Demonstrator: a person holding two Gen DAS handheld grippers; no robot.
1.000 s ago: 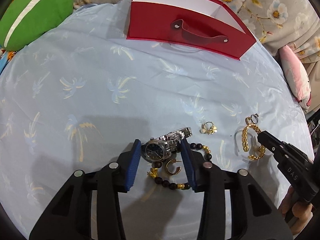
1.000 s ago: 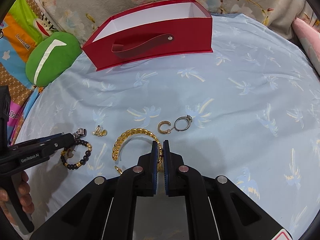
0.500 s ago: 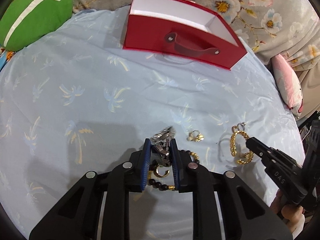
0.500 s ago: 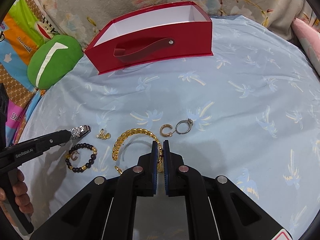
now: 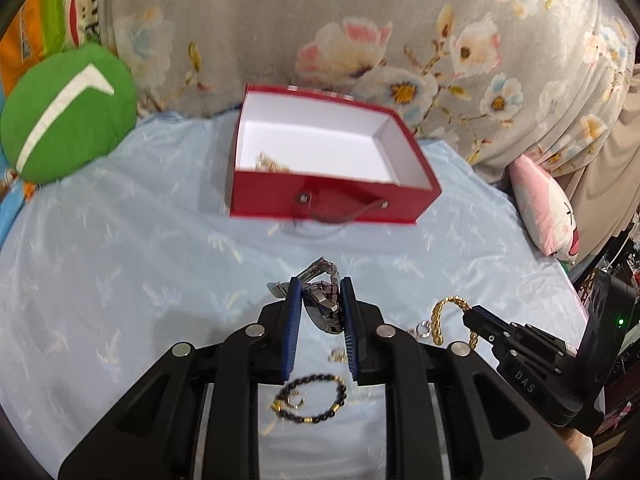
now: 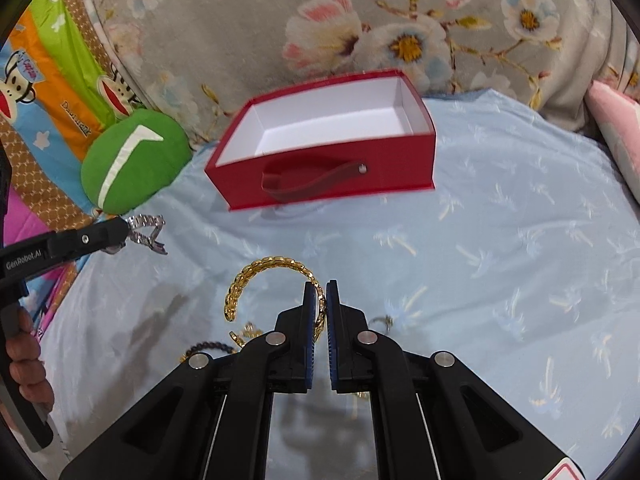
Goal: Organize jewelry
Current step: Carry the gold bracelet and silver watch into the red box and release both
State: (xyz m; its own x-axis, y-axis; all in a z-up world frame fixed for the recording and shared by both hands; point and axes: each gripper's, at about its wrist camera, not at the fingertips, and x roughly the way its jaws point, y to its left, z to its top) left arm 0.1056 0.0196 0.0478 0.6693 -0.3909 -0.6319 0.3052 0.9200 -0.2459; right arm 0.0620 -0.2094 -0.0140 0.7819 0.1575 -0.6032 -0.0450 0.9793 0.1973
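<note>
My left tool [image 5: 319, 300] clamps the watch [image 5: 325, 307]; my right tool [image 6: 320, 300] pinches the gold bracelet [image 6: 256, 276]. Carry both level over the red box [image 5: 332, 200] at frame centre, then release low inside.

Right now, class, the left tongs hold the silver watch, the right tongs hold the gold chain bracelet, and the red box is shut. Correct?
Not quite: the red box is open, its white inside showing in both wrist views. The left tongs do hold the silver watch, the right tongs the gold chain bracelet.

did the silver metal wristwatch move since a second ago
Yes: the silver metal wristwatch, clamped in the left gripper, has risen off the pale blue cloth, away from the black beaded bracelet.
</note>
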